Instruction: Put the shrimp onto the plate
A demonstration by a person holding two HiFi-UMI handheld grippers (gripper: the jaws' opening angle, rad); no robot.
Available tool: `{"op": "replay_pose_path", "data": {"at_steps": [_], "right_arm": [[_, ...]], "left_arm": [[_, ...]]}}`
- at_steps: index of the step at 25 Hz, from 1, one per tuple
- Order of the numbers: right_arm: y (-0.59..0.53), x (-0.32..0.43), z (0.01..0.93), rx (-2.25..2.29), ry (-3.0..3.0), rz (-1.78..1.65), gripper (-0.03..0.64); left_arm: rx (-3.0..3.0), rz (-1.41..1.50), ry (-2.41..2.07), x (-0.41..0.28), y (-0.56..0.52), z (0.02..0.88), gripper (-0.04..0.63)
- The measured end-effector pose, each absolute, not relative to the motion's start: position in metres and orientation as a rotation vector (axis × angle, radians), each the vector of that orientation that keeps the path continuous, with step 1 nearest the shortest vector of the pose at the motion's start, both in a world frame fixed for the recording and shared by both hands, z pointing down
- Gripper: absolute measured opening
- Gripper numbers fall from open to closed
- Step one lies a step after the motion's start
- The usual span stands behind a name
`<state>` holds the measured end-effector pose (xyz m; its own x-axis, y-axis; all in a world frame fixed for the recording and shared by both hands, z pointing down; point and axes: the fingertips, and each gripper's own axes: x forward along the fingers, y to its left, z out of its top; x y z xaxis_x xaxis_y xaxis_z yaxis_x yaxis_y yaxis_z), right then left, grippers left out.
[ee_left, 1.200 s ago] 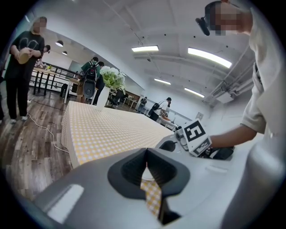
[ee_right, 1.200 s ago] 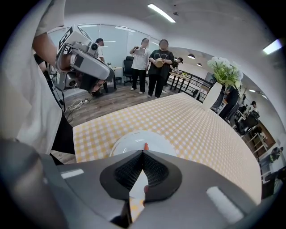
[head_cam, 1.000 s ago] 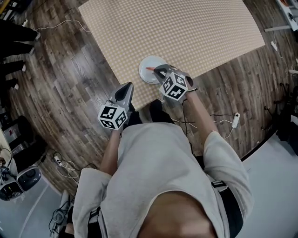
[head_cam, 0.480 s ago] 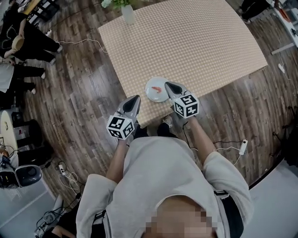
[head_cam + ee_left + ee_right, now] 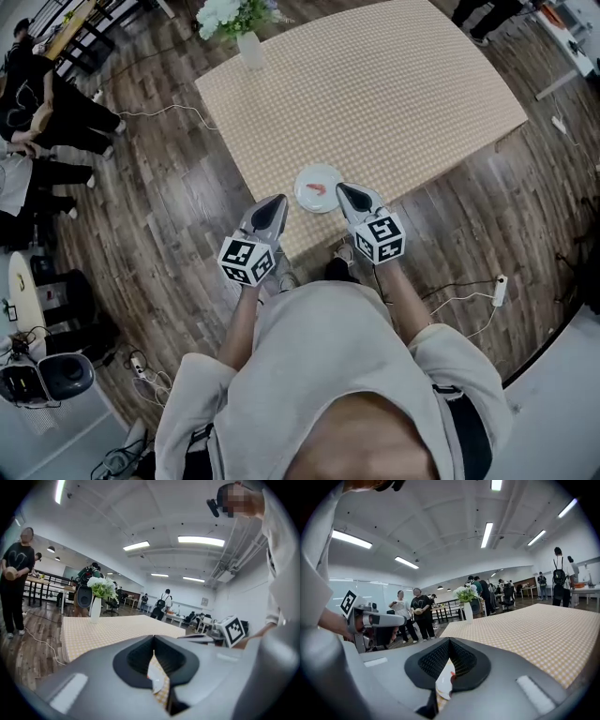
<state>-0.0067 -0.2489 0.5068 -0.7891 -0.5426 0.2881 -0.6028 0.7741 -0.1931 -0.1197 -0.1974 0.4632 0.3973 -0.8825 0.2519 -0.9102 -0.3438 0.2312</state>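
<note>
A small orange shrimp (image 5: pixel 317 188) lies on the white plate (image 5: pixel 307 178), which sits near the front edge of the checkered table (image 5: pixel 375 84). My right gripper (image 5: pixel 343 188) is shut and empty, its tip just right of the plate. Left of the plate, past the table's edge, my left gripper (image 5: pixel 278 201) is also shut and empty. In the right gripper view the jaws (image 5: pixel 449 644) meet, and a sliver of plate (image 5: pixel 442 685) with the shrimp (image 5: pixel 452 676) shows through the slit. The left gripper (image 5: pixel 153 641) view shows closed jaws and a sliver of plate (image 5: pixel 157 682).
A white vase with flowers (image 5: pixel 249 45) stands at the table's far left corner. Wood floor surrounds the table, with cables (image 5: pixel 469 305) and a power strip at the right. People stand at the far left (image 5: pixel 37 103).
The right gripper left the shrimp on the plate and drew back toward the person. The head view rose and now shows more of the table and the vase.
</note>
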Motion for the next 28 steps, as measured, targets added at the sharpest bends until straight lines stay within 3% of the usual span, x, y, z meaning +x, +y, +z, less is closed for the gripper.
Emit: {"op": "replay_pose_path", "data": {"at_steps": [13, 28], "right_arm": [[-0.124, -0.054, 0.489, 1.172, -2.629, 0.363, -0.002], [-0.012, -0.041, 0.473, 1.301, -2.541, 0.334, -0.003]], "left_arm": [[2.420, 0.059, -1.391, -0.182, -0.093, 0.462, 0.009], [2.445, -0.005, -1.239, -0.164, 0.004, 0.468, 0.009]]}}
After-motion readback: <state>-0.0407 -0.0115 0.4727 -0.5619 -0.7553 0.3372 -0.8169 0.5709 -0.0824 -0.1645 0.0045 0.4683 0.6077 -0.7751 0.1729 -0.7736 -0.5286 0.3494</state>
